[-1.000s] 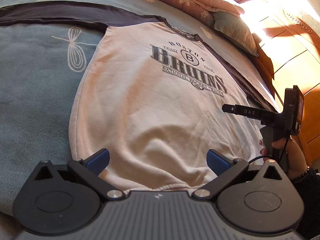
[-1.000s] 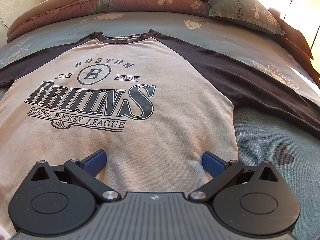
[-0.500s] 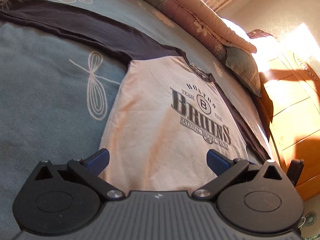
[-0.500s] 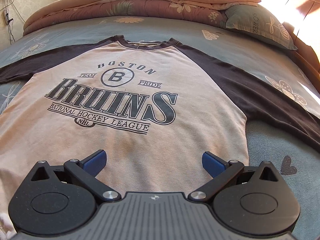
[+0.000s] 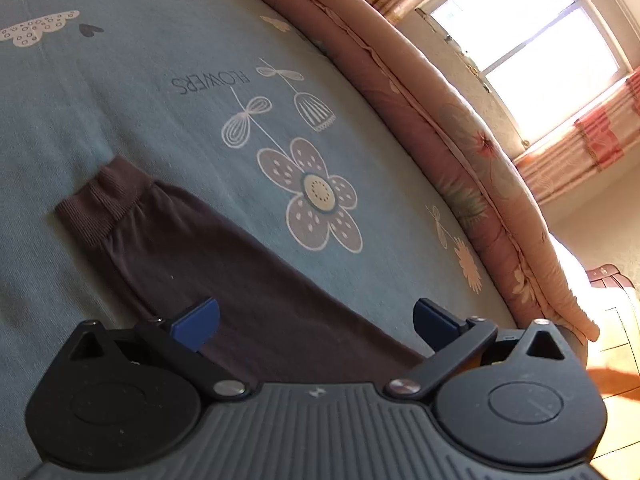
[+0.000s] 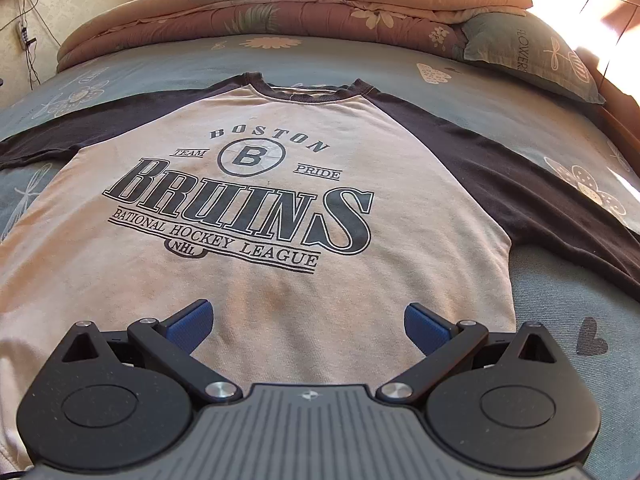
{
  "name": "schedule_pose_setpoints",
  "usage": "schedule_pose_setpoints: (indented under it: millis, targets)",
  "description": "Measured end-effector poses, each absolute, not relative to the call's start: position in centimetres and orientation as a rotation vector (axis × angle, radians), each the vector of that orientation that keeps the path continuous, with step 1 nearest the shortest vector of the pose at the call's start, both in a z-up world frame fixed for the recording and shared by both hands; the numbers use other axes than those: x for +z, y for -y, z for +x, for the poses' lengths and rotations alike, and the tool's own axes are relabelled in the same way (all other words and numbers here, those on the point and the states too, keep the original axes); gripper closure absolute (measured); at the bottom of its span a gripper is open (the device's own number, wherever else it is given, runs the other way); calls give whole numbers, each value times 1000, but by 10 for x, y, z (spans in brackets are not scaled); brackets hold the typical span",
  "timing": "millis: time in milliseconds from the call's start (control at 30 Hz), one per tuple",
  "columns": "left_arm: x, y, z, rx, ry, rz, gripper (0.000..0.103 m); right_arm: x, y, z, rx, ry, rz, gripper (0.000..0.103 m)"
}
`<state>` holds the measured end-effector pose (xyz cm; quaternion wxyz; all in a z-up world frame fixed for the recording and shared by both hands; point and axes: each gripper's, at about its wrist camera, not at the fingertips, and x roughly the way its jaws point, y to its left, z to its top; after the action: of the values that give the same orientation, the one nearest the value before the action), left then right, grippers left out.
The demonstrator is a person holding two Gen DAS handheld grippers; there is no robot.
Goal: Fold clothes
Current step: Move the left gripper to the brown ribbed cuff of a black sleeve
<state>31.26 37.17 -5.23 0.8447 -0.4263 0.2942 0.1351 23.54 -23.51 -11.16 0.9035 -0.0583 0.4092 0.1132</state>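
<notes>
Nearest, the left gripper [image 5: 316,322] hangs with jaws wide and empty over the dark brown long sleeve [image 5: 224,264], whose ribbed cuff [image 5: 100,204] looks the firmest place to pinch. The right gripper [image 6: 306,326], equally wide, hovers over the hem of the cream cotton raglan shirt [image 6: 280,264], spread flat on the blue flowered bedsheet [image 6: 480,92]. The cloth is probably soft, light and limp, so it should drape and wrinkle if dragged. Beyond lies a folded pink quilt [image 6: 320,4].

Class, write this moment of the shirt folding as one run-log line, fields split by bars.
stage: pre-fold | shirt: flat, face up on bed | left gripper: open, over dark sleeve near cuff | right gripper: open, over hem area
</notes>
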Motion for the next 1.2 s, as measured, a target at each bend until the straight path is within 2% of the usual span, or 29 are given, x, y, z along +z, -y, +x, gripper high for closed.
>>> schedule_pose_setpoints:
  millis: [367, 800, 1000, 1200]
  targets:
    - [-111, -426, 364, 345, -645, -895, 1, -123, 230, 240, 210, -827, -98, 0]
    - [-78, -418, 311, 296, -573, -955, 1, -125, 229, 239, 205, -803, -96, 0]
    - [-106, -404, 276, 253, -588, -1060, 1, -124, 229, 237, 200, -807, -98, 0]
    - [-142, -426, 265, 241, -494, -1234, 1, -124, 229, 236, 201, -805, -96, 0]
